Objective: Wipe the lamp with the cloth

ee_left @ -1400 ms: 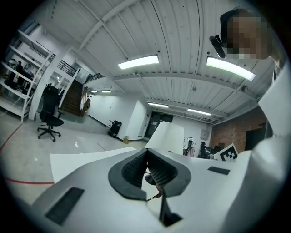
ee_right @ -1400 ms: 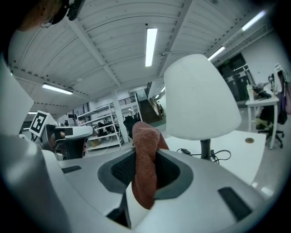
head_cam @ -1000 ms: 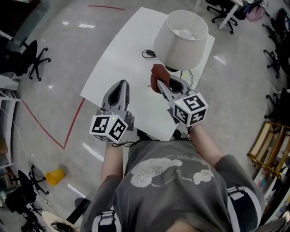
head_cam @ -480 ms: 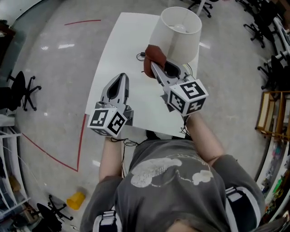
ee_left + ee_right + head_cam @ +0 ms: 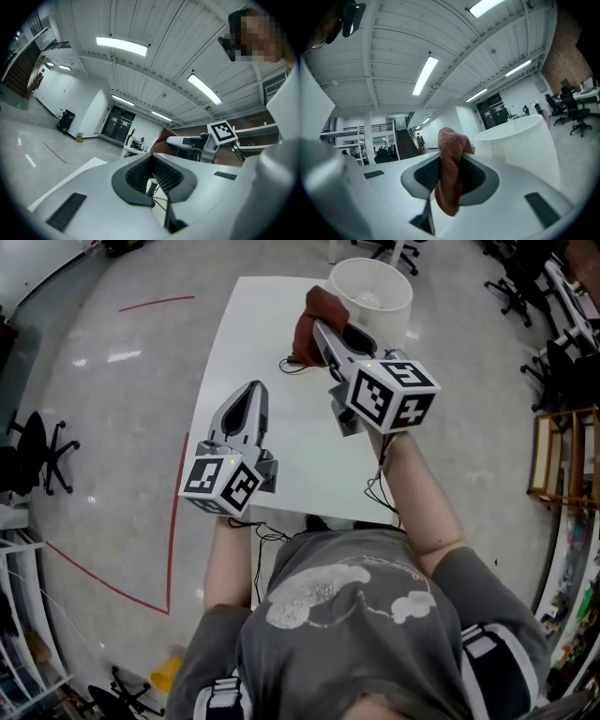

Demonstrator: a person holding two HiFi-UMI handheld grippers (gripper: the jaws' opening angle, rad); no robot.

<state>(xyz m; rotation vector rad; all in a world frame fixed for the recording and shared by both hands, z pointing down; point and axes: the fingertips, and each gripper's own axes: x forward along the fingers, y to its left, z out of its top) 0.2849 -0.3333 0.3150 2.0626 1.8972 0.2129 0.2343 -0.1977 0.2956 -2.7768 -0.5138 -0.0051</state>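
Nearest me, my left gripper (image 5: 251,395) hangs over the near left part of the white rectangular table (image 5: 242,334). Its ribbed pads (image 5: 139,175) are pressed together on nothing, so it does no work here.

Further out, my right gripper (image 5: 325,334) is lifted above the middle of the table. Its jaws pinch a rust-brown terry cloth (image 5: 449,178) by a fold, with a loose end hanging below them. The cloth sits just beside the left wall of the white drum-shaded lamp (image 5: 375,292), which stands at the table's far right corner. I cannot tell whether cloth and shade touch.

The risks I see:
- The lamp stands close to two edges, with nothing bracing it. A firm sideways push on the light shade could rock it or slide it off the corner.
- I hold only a fold, so a dragging stroke could pull the cloth free.
- A thin black cable (image 5: 289,365) lies on the table below the cloth, and a low sweep might snag it.
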